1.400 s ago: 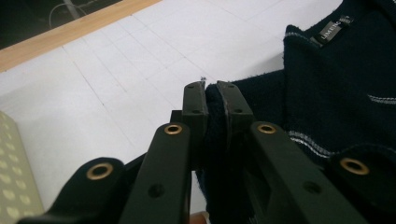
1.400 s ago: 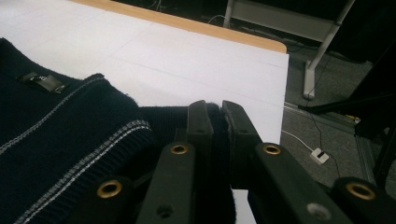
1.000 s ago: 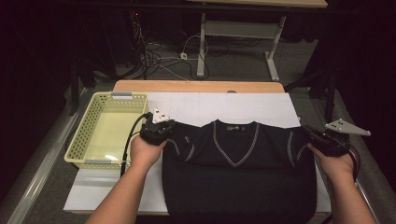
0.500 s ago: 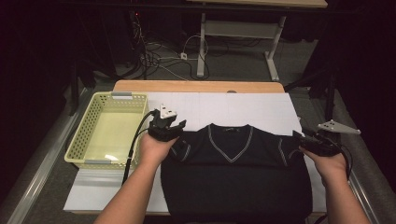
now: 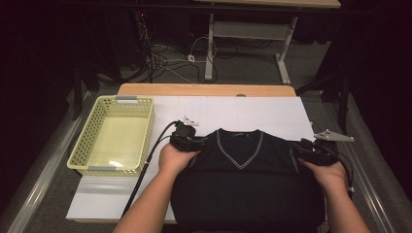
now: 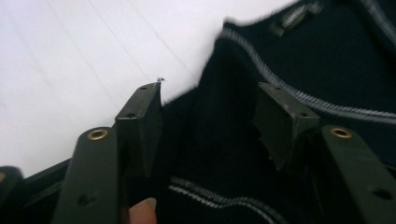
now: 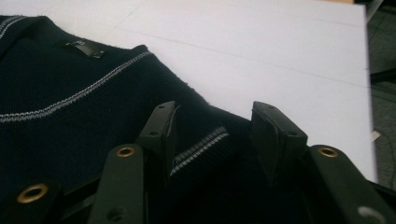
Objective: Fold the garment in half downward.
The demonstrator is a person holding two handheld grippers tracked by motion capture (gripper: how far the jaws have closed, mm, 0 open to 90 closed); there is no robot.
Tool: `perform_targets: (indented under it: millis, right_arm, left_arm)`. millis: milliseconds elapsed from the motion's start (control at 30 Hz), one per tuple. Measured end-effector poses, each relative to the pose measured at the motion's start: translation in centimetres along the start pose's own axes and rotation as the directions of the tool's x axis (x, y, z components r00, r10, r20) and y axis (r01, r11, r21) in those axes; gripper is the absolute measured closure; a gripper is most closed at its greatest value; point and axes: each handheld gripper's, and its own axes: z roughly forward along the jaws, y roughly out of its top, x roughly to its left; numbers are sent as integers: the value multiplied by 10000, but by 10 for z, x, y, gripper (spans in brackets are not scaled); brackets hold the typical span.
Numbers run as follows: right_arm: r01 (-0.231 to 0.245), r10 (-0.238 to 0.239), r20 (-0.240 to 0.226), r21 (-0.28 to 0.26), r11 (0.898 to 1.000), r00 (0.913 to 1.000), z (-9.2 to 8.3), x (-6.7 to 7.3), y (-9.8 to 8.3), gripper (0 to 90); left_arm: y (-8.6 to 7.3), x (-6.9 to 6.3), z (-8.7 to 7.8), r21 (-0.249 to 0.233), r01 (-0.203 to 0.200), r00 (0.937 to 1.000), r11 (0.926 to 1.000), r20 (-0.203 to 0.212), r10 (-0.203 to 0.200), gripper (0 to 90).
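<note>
**Ana:** High view is showing a dark navy knitted V-neck vest with pale striped trim point(image 5: 248, 179) lying flat on a white paper-covered table point(image 5: 252, 109), neck pointing away from the person. What has just changed?

**Ben:** Both grippers have been sinking toward the garment's shoulders, and their jaws have just been opening. Compared with a second ago, the vest is lying lower and flatter, its shoulders no longer being pulled up. The left gripper point(image 5: 194, 142) is resting at the vest's left shoulder, the right gripper point(image 5: 303, 150) at its right shoulder.

**Ana:** Are they gripping anything?

**Ben:** No. In the left gripper view the black jaws are standing apart with knit fabric point(image 6: 219, 140) lying between them, unpinched. In the right gripper view the jaws are likewise parted over a striped armhole edge point(image 7: 201, 149), pads not pressing. I am judging this as a release: the vest has been laid out, and folding or regripping would be coming next.

**Ana:** What is sitting around it?

**Ben:** A pale yellow perforated plastic basket point(image 5: 82, 145) is sitting just beside the table's left edge, well apart from the vest. Cables and a desk frame are lying beyond.

**Ana:** Anything hard to make out?

**Ben:** The vest's hem is running off the bottom of the high view, the forearms are covering its sides, and the left gripper view is blurring.
</note>
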Motion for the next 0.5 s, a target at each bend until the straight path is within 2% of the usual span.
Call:
perform_targets:
  millis: [100, 133, 167, 333, 433, 500]
  right_arm:
    - [-291, 298, -269, 271, 9992, 9992, 12, 2, 1, 479]
    - [-269, 279, -233, 414, 9988, 9993, 17, 3, 1, 472]
    - [-269, 278, -170, 536, 9982, 9995, 20, 5, 0, 469]
    - [-576, 597, -169, 1062, 9927, 9981, 35, 7, -3, 439]
    - [-436, 443, -33, 1232, 9914, 9990, 38, 9, -4, 447]
    - [-347, 351, -15, 1267, 9913, 9994, 39, 10, -4, 488]
  left_arm:
    - [-2, 1, 15, 559, 90, 9999, 9984, -118, -84, 385]
    - [-3, 1, 18, 653, 158, 9999, 9977, -55, -155, 386]
    - [-4, 0, 19, 588, 41, 10000, 9983, -47, -38, 406]
    - [-5, -2, 20, 491, -339, 9994, 9982, -42, 342, 603]
    - [-5, -3, 19, 466, -454, 9989, 9979, -61, 457, 721]
    - [-6, -4, 17, 392, -568, 9983, 9976, -143, 574, 776]
